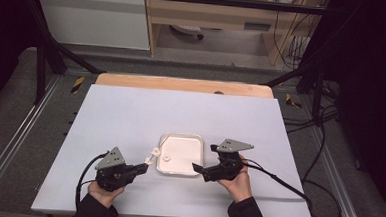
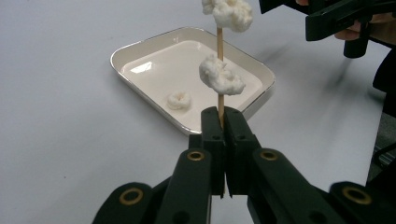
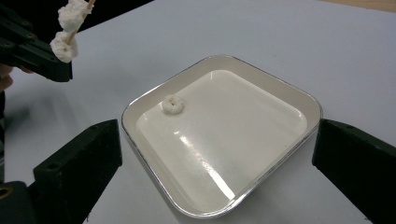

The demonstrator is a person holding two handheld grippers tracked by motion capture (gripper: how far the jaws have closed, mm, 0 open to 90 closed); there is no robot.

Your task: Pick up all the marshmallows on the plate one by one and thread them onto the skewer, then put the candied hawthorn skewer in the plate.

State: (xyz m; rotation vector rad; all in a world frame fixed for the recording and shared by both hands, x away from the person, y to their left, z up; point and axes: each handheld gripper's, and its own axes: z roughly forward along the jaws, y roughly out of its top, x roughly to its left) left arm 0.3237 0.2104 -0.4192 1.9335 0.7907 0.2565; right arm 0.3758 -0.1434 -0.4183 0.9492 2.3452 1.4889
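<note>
A white square tray (image 1: 181, 134) sits in the middle of the table, with one white ring-shaped piece (image 1: 167, 158) lying in it. My left gripper (image 1: 144, 167) is at the tray's left front corner, shut on a thin wooden skewer (image 2: 219, 42) that stands up from its jaws. Two white puffy pieces (image 2: 221, 75) are threaded on the skewer, one above the other. My right gripper (image 1: 203, 156) is at the tray's right side and stands open with nothing between its jaws. In the right gripper view the tray (image 3: 317, 107) and the loose piece (image 3: 173, 104) lie between its wide-spread jaws.
The tray rests on a white tabletop (image 1: 130, 115) with a wooden strip (image 1: 182, 84) along its far edge. Cables (image 1: 287, 186) trail from both grippers toward the front. A dark metal frame (image 1: 48, 56) and shelving stand behind the table.
</note>
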